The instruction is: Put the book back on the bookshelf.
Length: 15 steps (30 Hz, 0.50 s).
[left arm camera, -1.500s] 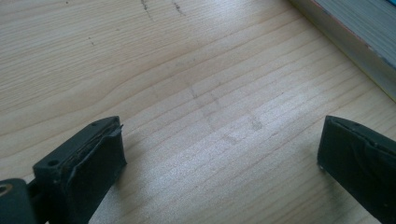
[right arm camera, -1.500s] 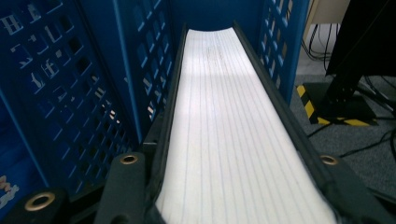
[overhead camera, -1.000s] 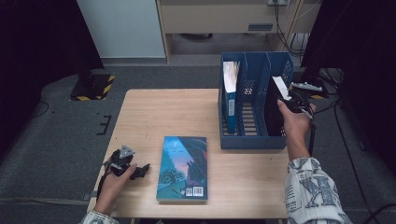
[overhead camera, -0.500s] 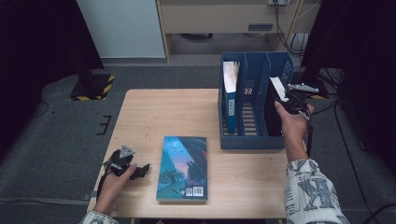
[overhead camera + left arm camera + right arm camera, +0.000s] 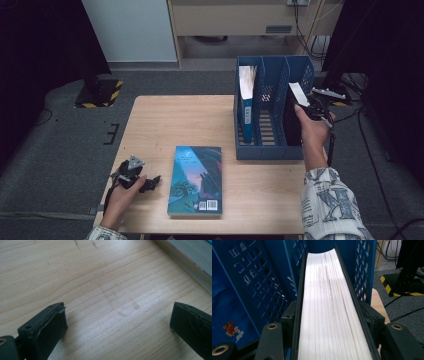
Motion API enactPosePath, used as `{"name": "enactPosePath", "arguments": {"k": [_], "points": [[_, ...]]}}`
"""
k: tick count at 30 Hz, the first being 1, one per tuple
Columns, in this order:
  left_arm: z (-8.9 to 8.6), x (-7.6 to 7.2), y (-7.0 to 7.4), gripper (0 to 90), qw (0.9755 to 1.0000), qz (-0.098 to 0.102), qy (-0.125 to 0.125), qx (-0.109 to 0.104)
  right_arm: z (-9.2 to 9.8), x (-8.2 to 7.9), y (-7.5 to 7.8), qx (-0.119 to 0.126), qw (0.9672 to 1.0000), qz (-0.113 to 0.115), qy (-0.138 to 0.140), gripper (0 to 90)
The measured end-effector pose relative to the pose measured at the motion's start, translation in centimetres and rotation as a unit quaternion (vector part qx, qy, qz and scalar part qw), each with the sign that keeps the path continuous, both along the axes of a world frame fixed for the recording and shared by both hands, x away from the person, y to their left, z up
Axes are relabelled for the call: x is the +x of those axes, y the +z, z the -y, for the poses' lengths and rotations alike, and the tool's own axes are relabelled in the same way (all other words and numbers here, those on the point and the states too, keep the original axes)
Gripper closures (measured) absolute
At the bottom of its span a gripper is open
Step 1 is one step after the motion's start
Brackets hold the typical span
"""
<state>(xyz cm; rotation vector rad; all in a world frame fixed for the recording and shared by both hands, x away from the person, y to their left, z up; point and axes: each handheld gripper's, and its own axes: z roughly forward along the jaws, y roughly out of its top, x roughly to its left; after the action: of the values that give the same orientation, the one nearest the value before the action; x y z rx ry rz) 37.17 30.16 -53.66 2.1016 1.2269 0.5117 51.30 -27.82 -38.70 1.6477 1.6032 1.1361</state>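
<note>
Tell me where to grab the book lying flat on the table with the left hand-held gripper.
Take the flat book by its left long edge, coming in level from the left hand-held gripper, whose open jaws already face that page edge; lying flat, its edges are the only graspable part.

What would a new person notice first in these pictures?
The blue file rack at the table's right stands out first, with a dark-covered book in its right compartment between the right gripper fingers, which have just been opening. A blue-spined book stands in the left compartment. Another book lies flat near the front edge, beside the open left gripper.
</note>
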Motion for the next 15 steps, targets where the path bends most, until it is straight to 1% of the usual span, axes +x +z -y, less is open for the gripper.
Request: {"name": "enactPosePath", "arguments": {"k": [3, 5, 8, 11, 15], "points": [[0.01, 0.02, 0.00, 0.0, 1.0000, 0.000, -0.001, 0.000, -0.13, 0.18, 0.00, -0.002, 1.0000, -0.001, -0.003, 43.3], [0.02, 0.02, 0.00, 0.0, 1.0000, 0.000, -0.001, 0.000, -0.20, 0.28, 0.03, 0.002, 1.0000, -0.003, -0.005, 43.0], [0.02, 0.02, 0.00, 0.0, 1.0000, 0.000, -0.001, 0.000, -0.22, 0.34, 0.08, 0.000, 1.0000, -0.005, -0.006, 44.1], [0.03, 0.02, 0.00, 0.0, 1.0000, 0.000, -0.001, 0.000, -0.22, 0.29, 0.17, -0.009, 0.9999, -0.006, -0.008, 46.8], [0.04, 0.02, 0.00, 0.0, 1.0000, 0.000, -0.001, 0.000, -0.39, 0.20, 0.38, -0.034, 0.9994, -0.005, -0.008, 50.8]]}}
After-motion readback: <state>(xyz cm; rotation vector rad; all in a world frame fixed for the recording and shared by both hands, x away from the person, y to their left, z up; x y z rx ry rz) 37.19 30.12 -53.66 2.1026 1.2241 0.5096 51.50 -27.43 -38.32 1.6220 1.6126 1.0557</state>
